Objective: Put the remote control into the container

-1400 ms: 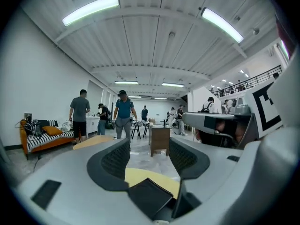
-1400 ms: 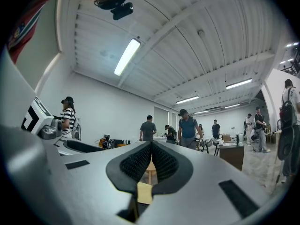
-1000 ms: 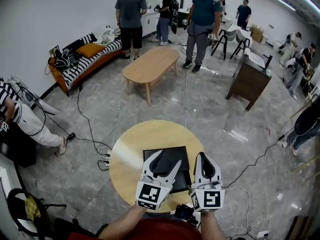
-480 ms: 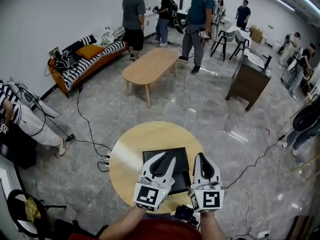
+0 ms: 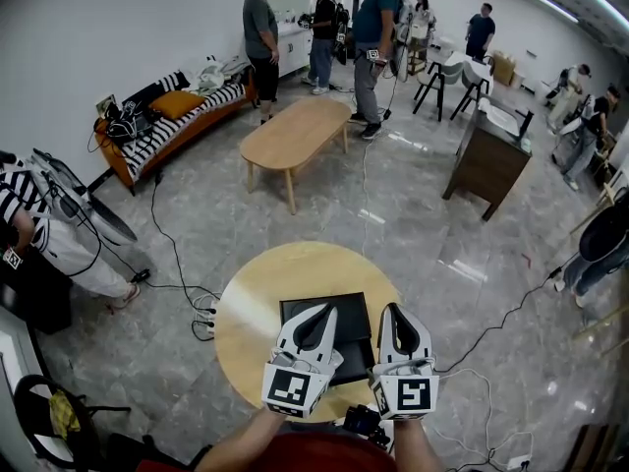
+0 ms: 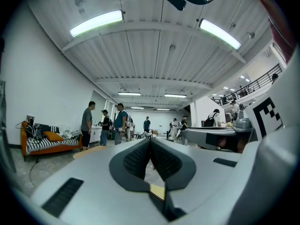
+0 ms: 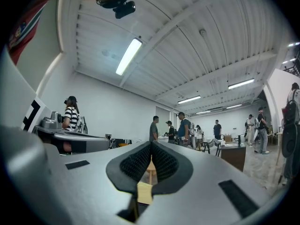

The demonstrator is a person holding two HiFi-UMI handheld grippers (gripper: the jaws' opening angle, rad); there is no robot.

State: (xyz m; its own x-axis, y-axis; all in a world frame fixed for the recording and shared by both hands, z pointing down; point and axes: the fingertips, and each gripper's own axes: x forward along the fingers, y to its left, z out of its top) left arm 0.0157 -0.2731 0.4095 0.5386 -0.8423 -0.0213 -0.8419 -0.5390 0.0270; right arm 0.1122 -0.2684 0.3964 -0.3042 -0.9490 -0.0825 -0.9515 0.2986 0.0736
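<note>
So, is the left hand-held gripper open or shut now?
Shut. In its own view the left hand-held gripper has its pads pressed together with nothing between them; the jaws have just been closing.

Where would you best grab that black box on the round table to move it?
Probably by its far wall, coming straight down from above. The black box lies flat on the round table and looks wide and low, so only a thin raised edge seems narrow enough to pinch. The far edge shows bare, with nothing over it.
</note>
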